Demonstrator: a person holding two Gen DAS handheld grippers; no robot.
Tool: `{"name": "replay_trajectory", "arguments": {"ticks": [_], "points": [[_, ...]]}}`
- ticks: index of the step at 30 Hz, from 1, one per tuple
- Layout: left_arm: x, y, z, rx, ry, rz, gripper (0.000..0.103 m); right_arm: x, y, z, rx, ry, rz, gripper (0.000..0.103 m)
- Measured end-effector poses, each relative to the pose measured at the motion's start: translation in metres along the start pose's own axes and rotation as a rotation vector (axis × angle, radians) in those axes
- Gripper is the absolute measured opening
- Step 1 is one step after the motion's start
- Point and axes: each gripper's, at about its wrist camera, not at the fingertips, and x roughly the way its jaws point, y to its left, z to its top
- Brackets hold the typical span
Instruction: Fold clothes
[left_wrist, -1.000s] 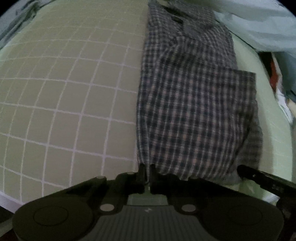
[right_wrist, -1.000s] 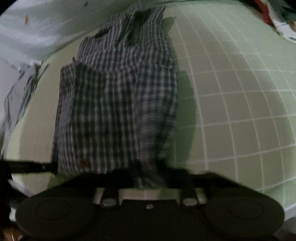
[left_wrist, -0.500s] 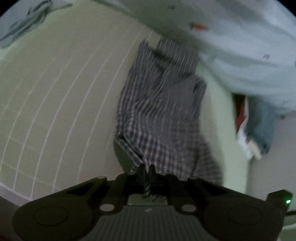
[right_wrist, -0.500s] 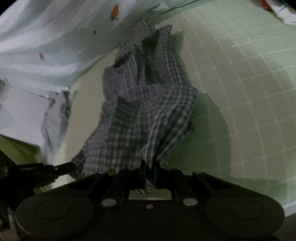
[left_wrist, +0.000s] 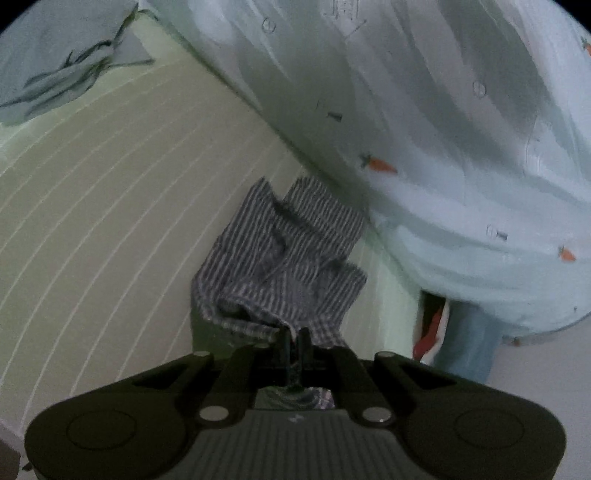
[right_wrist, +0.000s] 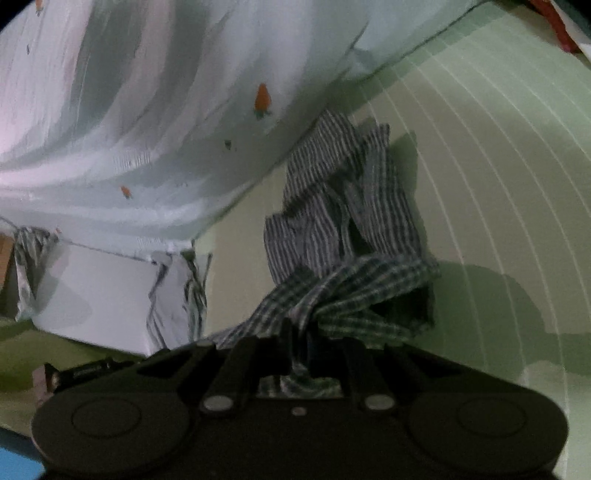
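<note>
A dark plaid shirt (left_wrist: 288, 258) lies partly on a green gridded mat (left_wrist: 110, 221). Its near hem is lifted off the mat and its far collar end rests by the bedding. My left gripper (left_wrist: 294, 334) is shut on one corner of the hem. My right gripper (right_wrist: 297, 328) is shut on the other corner, and the shirt (right_wrist: 343, 236) hangs bunched from it. The lifted cloth hides the part of the shirt beneath it.
A pale blue sheet with small carrot prints (left_wrist: 443, 129) is heaped at the mat's far edge, against the shirt's collar end; it also shows in the right wrist view (right_wrist: 147, 129). More cloth (left_wrist: 55, 85) lies far left. Red fabric (left_wrist: 428, 332) sits beyond the mat's right edge.
Both grippers have lifted the shirt's near hem off the mat and carried it up and toward the collar end. The shirt was flat and is now bunched and folding over.
</note>
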Motion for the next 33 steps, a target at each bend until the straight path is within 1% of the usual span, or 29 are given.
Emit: {"name": "replay_trajectory", "arguments": {"ticks": [4, 7, 11, 12, 13, 14, 15, 16, 17, 18, 19, 20, 21, 22, 24, 26, 28, 29, 31, 32, 33], "points": [[0.012, -0.008, 0.022, -0.021, -0.021, -0.01, 0.003, 0.012, 0.006, 0.031, 0.006, -0.027, 0.003, 0.007], [0.026, -0.013, 0.04, -0.033, -0.031, -0.014, 0.003, 0.024, 0.008, 0.056, 0.033, -0.037, 0.004, 0.007], [0.057, -0.023, 0.075, -0.03, -0.05, -0.006, 0.003, 0.047, 0.004, 0.093, 0.078, -0.063, 0.008, 0.007], [0.067, -0.026, 0.086, -0.027, -0.066, -0.009, 0.004, 0.054, 0.004, 0.105, 0.072, -0.081, 0.002, 0.008], [0.077, -0.029, 0.097, -0.024, -0.093, -0.012, 0.004, 0.061, 0.004, 0.116, 0.065, -0.099, -0.004, 0.01], [0.088, -0.032, 0.108, -0.021, -0.127, -0.007, 0.007, 0.067, 0.004, 0.126, 0.062, -0.122, -0.01, 0.018], [0.098, -0.035, 0.118, -0.017, -0.161, -0.002, 0.015, 0.073, 0.004, 0.138, 0.057, -0.17, -0.019, 0.027], [0.108, -0.039, 0.128, 0.002, -0.193, 0.01, 0.021, 0.078, 0.004, 0.15, 0.053, -0.218, -0.028, 0.051], [0.116, -0.043, 0.134, 0.046, -0.211, 0.038, 0.033, 0.081, 0.004, 0.158, 0.048, -0.266, -0.058, 0.067], [0.122, -0.045, 0.137, 0.093, -0.213, 0.076, 0.046, 0.083, 0.006, 0.165, 0.036, -0.307, -0.097, 0.069], [0.128, -0.048, 0.14, 0.141, -0.216, 0.115, 0.052, 0.085, 0.008, 0.168, 0.019, -0.325, -0.116, 0.071], [0.133, -0.048, 0.14, 0.177, -0.212, 0.146, 0.063, 0.087, 0.009, 0.169, -0.002, -0.332, -0.123, 0.075], [0.137, -0.043, 0.135, 0.199, -0.198, 0.166, 0.067, 0.089, 0.009, 0.166, -0.028, -0.336, -0.128, 0.078], [0.142, -0.038, 0.131, 0.221, -0.183, 0.186, 0.067, 0.093, 0.007, 0.162, -0.051, -0.332, -0.145, 0.082], [0.153, -0.025, 0.121, 0.227, -0.123, 0.223, 0.071, 0.103, 0.003, 0.152, -0.095, -0.307, -0.187, 0.082], [0.166, -0.009, 0.11, 0.219, -0.049, 0.26, 0.073, 0.119, -0.001, 0.138, -0.148, -0.247, -0.259, 0.082], [0.176, 0.001, 0.099, 0.233, 0.011, 0.276, 0.073, 0.132, -0.003, 0.123, -0.216, -0.192, -0.314, 0.082], [0.18, 0.004, 0.095, 0.251, 0.029, 0.28, 0.076, 0.138, -0.004, 0.115, -0.253, -0.168, -0.335, 0.082], [0.187, 0.006, 0.089, 0.304, 0.041, 0.288, 0.079, 0.145, -0.006, 0.104, -0.298, -0.163, -0.364, 0.084], [0.191, 0.004, 0.087, 0.328, 0.043, 0.295, 0.08, 0.148, -0.008, 0.1, -0.314, -0.167, -0.375, 0.09], [0.195, 0.003, 0.086, 0.348, 0.045, 0.305, 0.083, 0.151, -0.011, 0.099, -0.315, -0.18, -0.383, 0.093]]}}
